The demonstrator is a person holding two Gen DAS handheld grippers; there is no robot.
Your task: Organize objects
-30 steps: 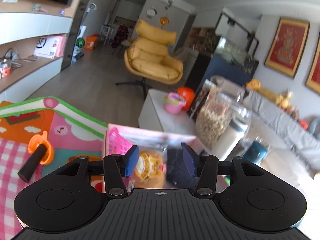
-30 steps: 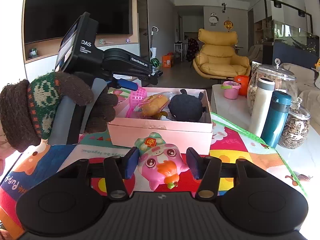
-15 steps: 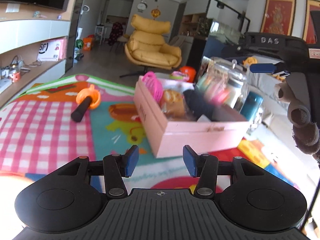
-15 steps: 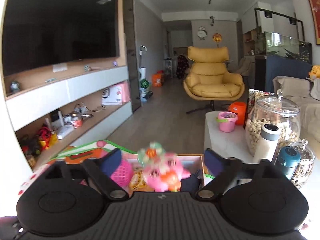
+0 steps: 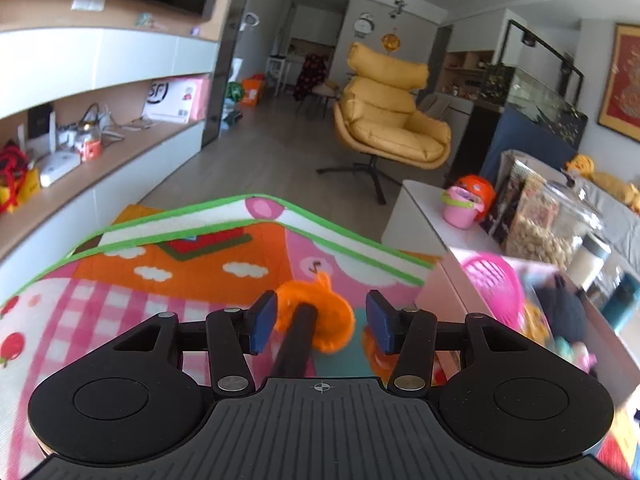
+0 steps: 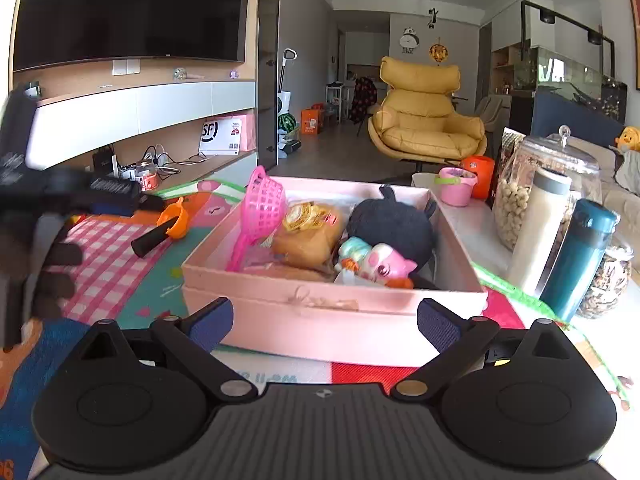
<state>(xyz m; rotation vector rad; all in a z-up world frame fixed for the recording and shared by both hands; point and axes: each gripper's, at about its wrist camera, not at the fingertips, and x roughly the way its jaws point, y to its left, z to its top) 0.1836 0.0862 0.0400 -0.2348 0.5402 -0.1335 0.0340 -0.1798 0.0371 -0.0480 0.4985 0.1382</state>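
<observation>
While the right gripper stands spread wide and empty, its jaws having just opened, the glossy pink pig toy lies in the matte pink box; the left gripper, half open, straddles a black-handled orange toy on the patterned mat left of the box, pads clear.

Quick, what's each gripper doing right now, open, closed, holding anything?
Left gripper: open, the black-handled orange toy lies between its fingers, not gripped.
Right gripper: jaws have just been opening, now wide open and empty, in front of the pink cardboard box.
</observation>
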